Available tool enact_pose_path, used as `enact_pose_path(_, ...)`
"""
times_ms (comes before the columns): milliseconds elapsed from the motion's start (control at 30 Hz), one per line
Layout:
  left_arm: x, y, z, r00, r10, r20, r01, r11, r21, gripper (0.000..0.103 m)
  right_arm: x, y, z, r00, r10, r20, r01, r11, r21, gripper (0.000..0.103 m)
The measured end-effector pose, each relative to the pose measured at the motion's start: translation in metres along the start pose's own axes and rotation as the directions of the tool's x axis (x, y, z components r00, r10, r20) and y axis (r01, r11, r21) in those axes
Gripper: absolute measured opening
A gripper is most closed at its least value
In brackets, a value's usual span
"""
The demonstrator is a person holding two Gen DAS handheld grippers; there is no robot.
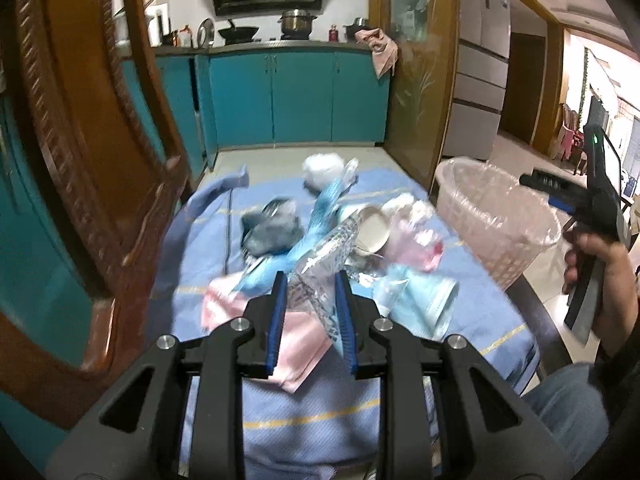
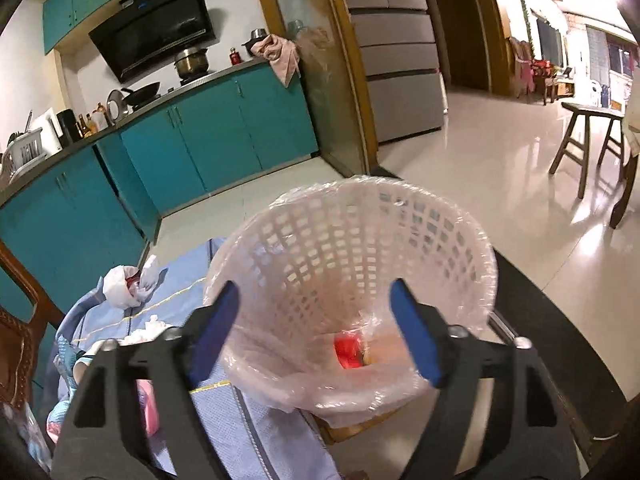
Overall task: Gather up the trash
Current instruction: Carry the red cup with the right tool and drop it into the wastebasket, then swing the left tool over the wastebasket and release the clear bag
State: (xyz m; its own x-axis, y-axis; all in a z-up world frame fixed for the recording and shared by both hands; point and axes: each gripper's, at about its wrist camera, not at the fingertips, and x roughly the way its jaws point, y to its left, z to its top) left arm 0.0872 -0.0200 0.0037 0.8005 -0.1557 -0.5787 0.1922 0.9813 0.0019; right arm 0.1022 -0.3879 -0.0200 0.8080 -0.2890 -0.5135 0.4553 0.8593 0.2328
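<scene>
Covering the table, a blue cloth [image 1: 312, 412] faces teal cabinets [image 1: 296, 96].

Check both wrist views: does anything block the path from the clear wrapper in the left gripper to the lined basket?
Nothing visible does. The left gripper pinches the clear wrapper; the basket stands open-topped to its right. The right gripper hovers open over the rim.
</scene>
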Motion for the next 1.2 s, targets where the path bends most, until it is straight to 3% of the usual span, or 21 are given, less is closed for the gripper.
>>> enact_pose_path(233,0.019,-0.07,0.053,0.99,-0.137,0.018,0.135,0.986,0.099,0.026,-0.023,-0.008,-0.008,0.999,-0.013,0.03,0.012,0.999,0.033,0.091)
enact_pose_path(367,0.037,-0.126,0.092,0.966,-0.258,0.007,0.254,0.954,0.162,0.029,-0.031,-0.02,-0.012,0.999,-0.042,0.018,0.04,0.994,0.106,0.092)
enact_pose_path(467,0.061,-0.175,0.12,0.939,-0.343,-0.02,0.34,0.917,0.208,0.037,-0.038,-0.03,-0.014,0.997,-0.081,0.016,0.077,0.985,0.151,0.092)
enact_pose_path(533,0.078,-0.198,0.13,0.932,-0.36,-0.025,0.357,0.91,0.211,0.04,-0.043,-0.035,-0.016,0.995,-0.094,0.018,0.089,0.981,0.172,0.092)
enact_pose_path(567,0.091,-0.208,0.135,0.93,-0.365,-0.038,0.365,0.908,0.205,0.043,-0.045,-0.036,-0.016,0.995,-0.102,0.024,0.096,0.979,0.183,0.092)
enact_pose_path(600,0.101,-0.214,0.137,0.932,-0.36,-0.052,0.363,0.911,0.196,0.064,-0.047,-0.038,-0.017,0.994,-0.108,0.03,0.1,0.977,0.186,0.092)
enact_pose_path(667,0.119,-0.221,0.138,0.944,-0.322,-0.068,0.329,0.926,0.186,0.085,-0.047,-0.035,-0.02,0.994,-0.111,0.021,0.106,0.98,0.17,0.092)
enact_pose_path(800,0.111,-0.201,0.126,0.953,-0.301,-0.027,0.3,0.934,0.193,0.088,-0.046,-0.028,-0.023,0.997,-0.077,0.005,0.076,0.986,0.147,0.092)
enact_pose_path(1033,0.035,-0.103,0.079,0.988,-0.138,0.066,0.125,0.977,0.17,0.097,-0.055,0.025,-0.028,0.998,0.061,-0.003,-0.061,0.998,-0.004,0.092)
enact_pose_path(1200,0.002,-0.031,0.025,1.0,-0.013,0.004,0.013,0.999,0.04,0.1,-0.087,0.071,-0.055,0.984,0.176,-0.013,-0.176,0.972,-0.155,0.092)
